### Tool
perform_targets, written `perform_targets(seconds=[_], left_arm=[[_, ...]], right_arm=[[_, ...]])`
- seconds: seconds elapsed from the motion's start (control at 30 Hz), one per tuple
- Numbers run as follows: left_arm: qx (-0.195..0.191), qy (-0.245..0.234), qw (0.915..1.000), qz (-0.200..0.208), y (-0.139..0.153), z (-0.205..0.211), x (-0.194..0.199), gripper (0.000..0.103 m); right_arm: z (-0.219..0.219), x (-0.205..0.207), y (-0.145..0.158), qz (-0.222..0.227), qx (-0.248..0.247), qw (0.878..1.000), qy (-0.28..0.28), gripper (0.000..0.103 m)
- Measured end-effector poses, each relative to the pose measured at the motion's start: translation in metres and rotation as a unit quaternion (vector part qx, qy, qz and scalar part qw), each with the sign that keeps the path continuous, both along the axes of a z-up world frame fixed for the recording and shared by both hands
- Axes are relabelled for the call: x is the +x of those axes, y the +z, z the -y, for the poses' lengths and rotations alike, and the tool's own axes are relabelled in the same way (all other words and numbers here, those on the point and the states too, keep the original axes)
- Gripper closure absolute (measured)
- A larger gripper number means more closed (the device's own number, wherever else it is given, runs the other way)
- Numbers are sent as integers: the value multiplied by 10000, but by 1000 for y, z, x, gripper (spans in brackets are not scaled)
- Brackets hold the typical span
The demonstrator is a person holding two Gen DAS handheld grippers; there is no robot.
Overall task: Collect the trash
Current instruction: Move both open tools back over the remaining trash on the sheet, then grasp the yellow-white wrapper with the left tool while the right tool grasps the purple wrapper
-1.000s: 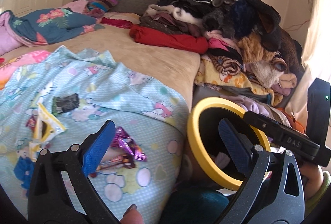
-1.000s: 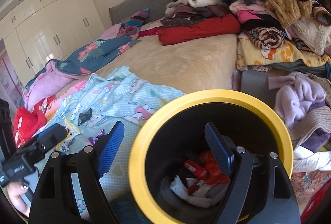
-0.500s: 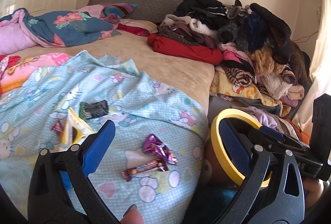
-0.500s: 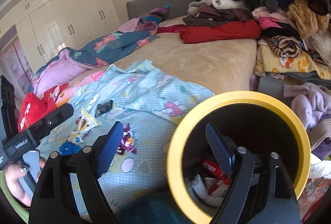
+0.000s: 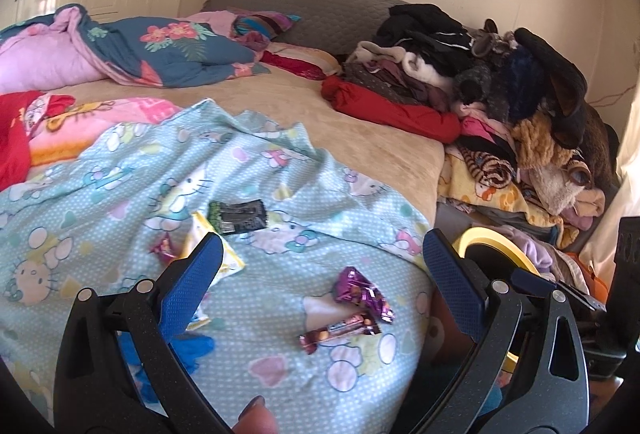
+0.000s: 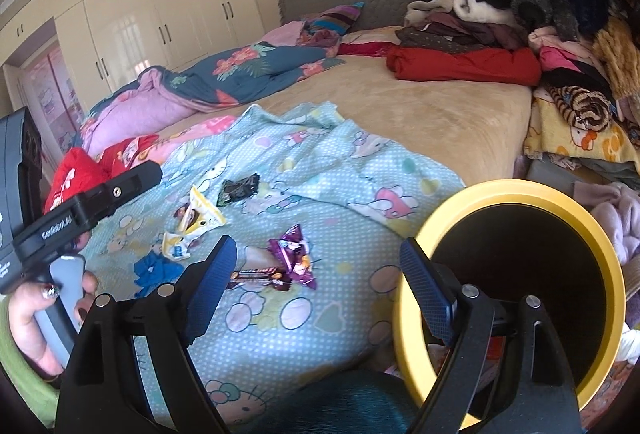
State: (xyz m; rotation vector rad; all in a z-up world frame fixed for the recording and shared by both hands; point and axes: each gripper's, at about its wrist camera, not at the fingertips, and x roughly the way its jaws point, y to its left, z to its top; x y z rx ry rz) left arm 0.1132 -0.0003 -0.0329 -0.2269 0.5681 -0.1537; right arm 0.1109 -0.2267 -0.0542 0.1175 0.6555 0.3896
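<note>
left gripper [image 5: 320, 274]: hanging above the blue sheet with its jaws spread wide and nothing between them.
right gripper [image 6: 316, 270]: also standing wide apart and carrying nothing, pointing down at the same patch of sheet.
trash: lying scattered on the blue sheet [image 5: 260, 346] near the foot edge of the bed; a purple wrapper [image 5: 362, 292] is touching a thin candy bar wrapper [image 5: 340, 328], a black packet [image 5: 238, 216] is sitting further in, and a yellow-white packet [image 6: 198, 220] is lying beside it toward the left.
bin [image 6: 600, 250]: a yellow-rimmed black bin is standing just off the bed's right edge, its mouth facing up and unobstructed.
step in hand: seemingly lining up on the purple wrapper, the nearest piece to both grippers.
doing it well: lowering one gripper so a pad is passing each side of the crinkled purple wrapper, pinching the wrapper alone and not a fold of the sheet.
caution: the candy bar wrapper is touching it, so lifting slowly is wise in case it is dragging along.
after: carrying it over the bed's right edge to the bin mouth.
</note>
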Motion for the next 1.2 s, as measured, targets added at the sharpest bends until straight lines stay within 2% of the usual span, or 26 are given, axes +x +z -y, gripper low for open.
perform_targets(seconds=[0.27,0.63,0.97,1.2], left_arm=[[-48,285,9996,-32,-2,-26,0,11],[-106,619,9977,-266,-21,-63,3,11],[-149,664,9952,-708,-54,-84,12,11],[-157,576,9939,-926,-72,-85,19,22]], right_arm=[[-25,0,-3,-15,-131,9996,234,22],[-56,14,-15,-95,-364,9984,416,22],[-75,45,-39,-472,-571,9966,374,22],[-79,74,-57,-976,-523,9934,293,22]])
